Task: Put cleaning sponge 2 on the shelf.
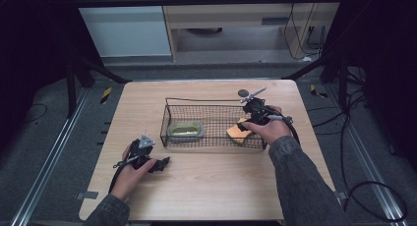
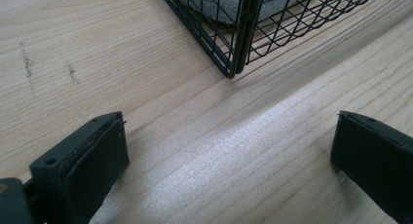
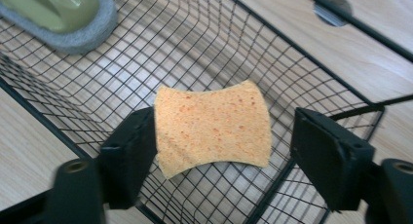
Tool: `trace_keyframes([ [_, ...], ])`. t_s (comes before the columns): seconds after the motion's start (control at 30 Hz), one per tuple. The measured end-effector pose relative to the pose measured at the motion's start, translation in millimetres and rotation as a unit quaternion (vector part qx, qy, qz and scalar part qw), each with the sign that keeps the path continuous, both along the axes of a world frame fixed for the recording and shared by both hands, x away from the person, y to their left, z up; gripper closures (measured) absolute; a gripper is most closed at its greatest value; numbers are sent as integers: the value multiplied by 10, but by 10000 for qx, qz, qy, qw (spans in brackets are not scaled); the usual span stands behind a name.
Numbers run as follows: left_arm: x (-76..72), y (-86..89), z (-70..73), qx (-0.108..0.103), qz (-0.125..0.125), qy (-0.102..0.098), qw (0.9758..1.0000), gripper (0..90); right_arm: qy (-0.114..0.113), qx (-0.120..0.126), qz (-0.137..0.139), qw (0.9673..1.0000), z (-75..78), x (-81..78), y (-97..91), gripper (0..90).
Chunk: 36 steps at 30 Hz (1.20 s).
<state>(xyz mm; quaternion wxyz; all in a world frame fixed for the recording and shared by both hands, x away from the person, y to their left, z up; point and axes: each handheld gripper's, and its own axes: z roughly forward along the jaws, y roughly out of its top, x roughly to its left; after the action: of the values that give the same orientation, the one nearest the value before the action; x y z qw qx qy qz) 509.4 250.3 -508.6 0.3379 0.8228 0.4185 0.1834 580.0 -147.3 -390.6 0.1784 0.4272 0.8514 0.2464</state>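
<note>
An orange sponge [image 3: 214,126] hangs just above the floor of a black wire basket [image 3: 146,48], between the jaws of my right gripper [image 3: 224,136]. The left jaw touches the sponge's edge; the right jaw stands clear of it, so the gripper is open. In the high view the sponge [image 1: 236,131] is at the right end of the basket [image 1: 211,99], under my right gripper [image 1: 244,124]. A green and grey scrubber [image 1: 186,129] lies at the basket's left end. My left gripper [image 1: 164,162] rests open on the table, nothing between its jaws [image 2: 231,136].
The basket's near left corner [image 2: 238,48] stands just ahead of the left gripper. A small round metal disc [image 1: 243,93] lies on the wooden table [image 1: 221,186] behind the basket. Cables trail off the table's right side.
</note>
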Motion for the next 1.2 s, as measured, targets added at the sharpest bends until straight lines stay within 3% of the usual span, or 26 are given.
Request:
trace_keyframes([
  [0.2,0,0,0,-1,1,0,10000,0,-146,271,-405,9987,55,-71,-164,80],
  [0.5,0,0,0,-1,0,0,10000,0,-608,477,-624,9951,85,-256,-496,88],
  [0.77,0,0,0,0,1,1,10000,0,-944,582,-634,9918,60,-589,-801,79],
  [1.03,1,-1,0,0,9,0,10000,0,-1009,596,-716,9905,-15,-861,-1020,90],
  [1.2,2,-2,0,1,11,0,10000,0,-930,629,-847,9901,-120,-1017,-1142,93],
])
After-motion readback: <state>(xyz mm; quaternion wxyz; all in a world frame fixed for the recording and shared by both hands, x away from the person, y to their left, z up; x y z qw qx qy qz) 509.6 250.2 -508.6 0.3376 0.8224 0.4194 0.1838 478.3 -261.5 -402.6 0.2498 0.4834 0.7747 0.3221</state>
